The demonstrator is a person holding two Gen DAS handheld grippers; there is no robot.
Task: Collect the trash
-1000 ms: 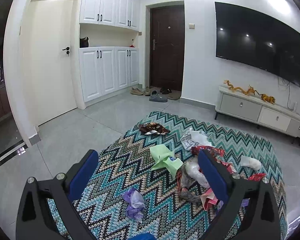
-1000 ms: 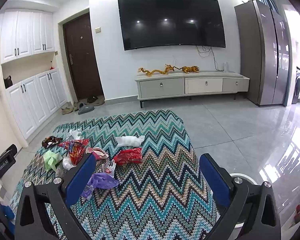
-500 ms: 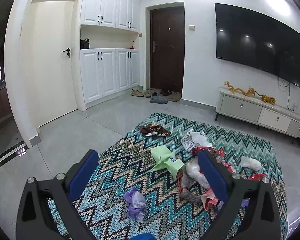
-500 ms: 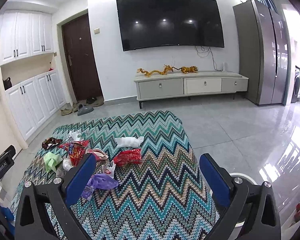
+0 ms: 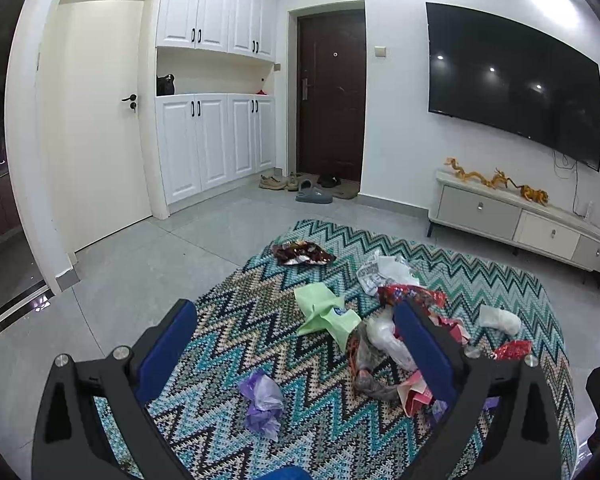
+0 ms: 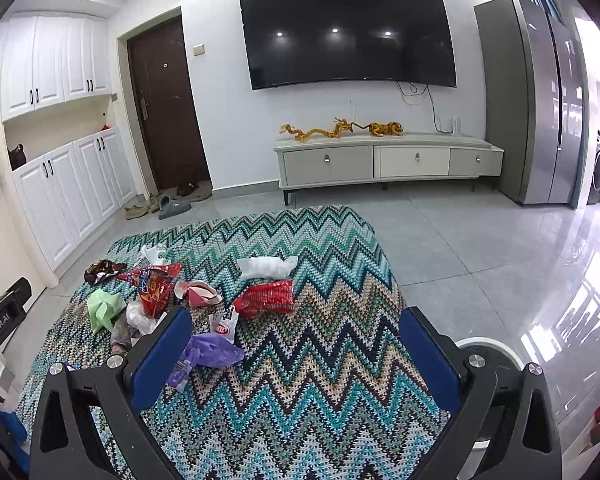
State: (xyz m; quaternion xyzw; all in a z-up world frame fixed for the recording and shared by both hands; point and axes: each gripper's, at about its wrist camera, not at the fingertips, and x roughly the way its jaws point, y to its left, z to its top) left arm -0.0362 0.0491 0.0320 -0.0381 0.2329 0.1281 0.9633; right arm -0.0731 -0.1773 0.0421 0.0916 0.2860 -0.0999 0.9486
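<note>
- No piece of trash is seen to have been collected yet: every piece lies loose on the zigzag rug (image 6: pixel 308 364), so, by judgement, the task is at its very start.
- The left gripper (image 5: pixel 296 344) is held spread wide above the rug with nothing between its fingers; the right gripper (image 6: pixel 296 354) is likewise spread wide and empty.
- A white round rim (image 6: pixel 488 346), possibly a bin, is glimpsed beside the right finger; what it is cannot be told.
- Trash is counted as follows, all on the rug's left half as seen from the right wrist:
- one green wrapper (image 5: pixel 326 314);
- two purple plastic bags: one in front of the left gripper (image 5: pixel 262 402), one by the right gripper's left finger (image 6: pixel 208 356);
- one dark brown foil wrapper (image 5: pixel 302 253) at the far edge;
- two red snack bags (image 6: pixel 266 298), (image 6: pixel 154 286);
- one white tissue wad (image 6: pixel 266 266);
- one printed white wrapper (image 5: pixel 382 270);
- one pink wrapper (image 6: pixel 200 294).
- A clear bag (image 5: pixel 384 338) and smaller scraps are heaped together, so the exact total cannot be told.
</note>
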